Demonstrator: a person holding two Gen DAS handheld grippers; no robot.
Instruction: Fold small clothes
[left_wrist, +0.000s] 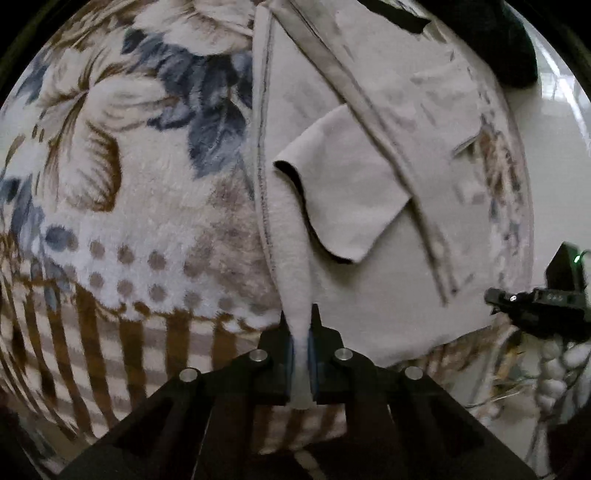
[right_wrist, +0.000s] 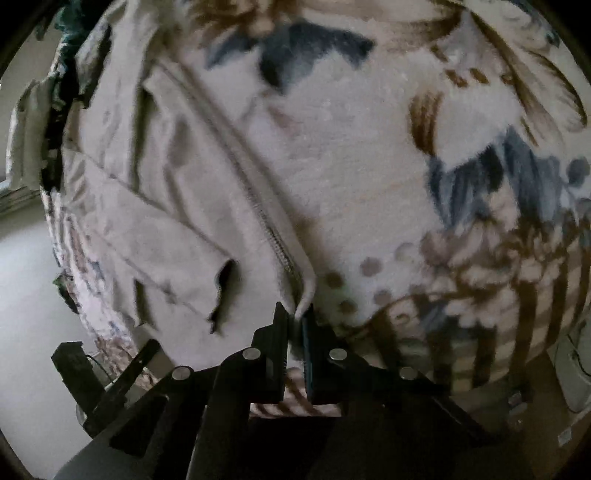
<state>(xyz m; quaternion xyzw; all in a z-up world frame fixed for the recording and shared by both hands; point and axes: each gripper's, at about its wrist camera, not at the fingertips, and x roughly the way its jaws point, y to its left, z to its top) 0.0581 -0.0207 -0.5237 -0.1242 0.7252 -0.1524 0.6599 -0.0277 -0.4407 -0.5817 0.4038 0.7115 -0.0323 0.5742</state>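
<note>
A small pale beige garment (left_wrist: 369, 177) with a stitched hem and a short sleeve (left_wrist: 343, 192) lies on a floral fleece blanket (left_wrist: 122, 177). My left gripper (left_wrist: 301, 332) is shut on the garment's near edge, cloth bunched between its pads. In the right wrist view the same garment (right_wrist: 155, 192) lies at the left, its sleeve opening dark. My right gripper (right_wrist: 295, 321) is shut on another part of the near edge, by the stitched seam (right_wrist: 258, 206). The right gripper's body (left_wrist: 543, 306) shows at the right of the left wrist view.
The blanket (right_wrist: 388, 147) covers the whole surface, with blue and brown flowers, dots and brown stripes near me. A dark cloth (left_wrist: 509, 44) lies at the far end. Pale floor (right_wrist: 26, 314) shows beyond the blanket's edge. A white braided cord (left_wrist: 554, 373) hangs at the right.
</note>
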